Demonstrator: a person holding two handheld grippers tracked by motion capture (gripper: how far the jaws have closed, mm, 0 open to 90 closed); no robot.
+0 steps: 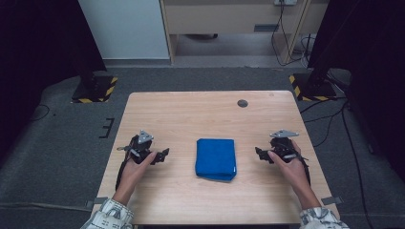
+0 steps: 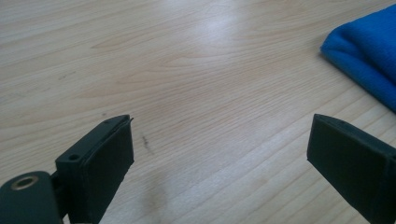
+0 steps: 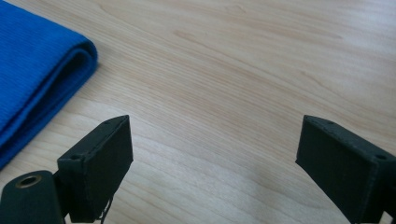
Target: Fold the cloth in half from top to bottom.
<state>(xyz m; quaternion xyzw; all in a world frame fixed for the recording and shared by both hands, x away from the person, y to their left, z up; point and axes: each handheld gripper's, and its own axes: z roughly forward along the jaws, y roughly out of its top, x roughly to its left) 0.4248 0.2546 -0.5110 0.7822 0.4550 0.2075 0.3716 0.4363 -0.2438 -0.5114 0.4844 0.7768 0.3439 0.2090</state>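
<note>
Cloth work looks about to begin: a folded blue cloth [image 1: 216, 159] lies at the middle of the table [image 1: 191, 114], untouched. The left claw [image 1: 164, 153] rests at the cloth's 9 o'clock, jaws spread wide and holding nothing; the right claw [image 1: 259, 152] sits at its 3 o'clock, likewise spread and empty. Both point inward, near the cloth but apart from it. Judging by this, the next move calls for each claw to close in on a side edge and pinch it
</note>
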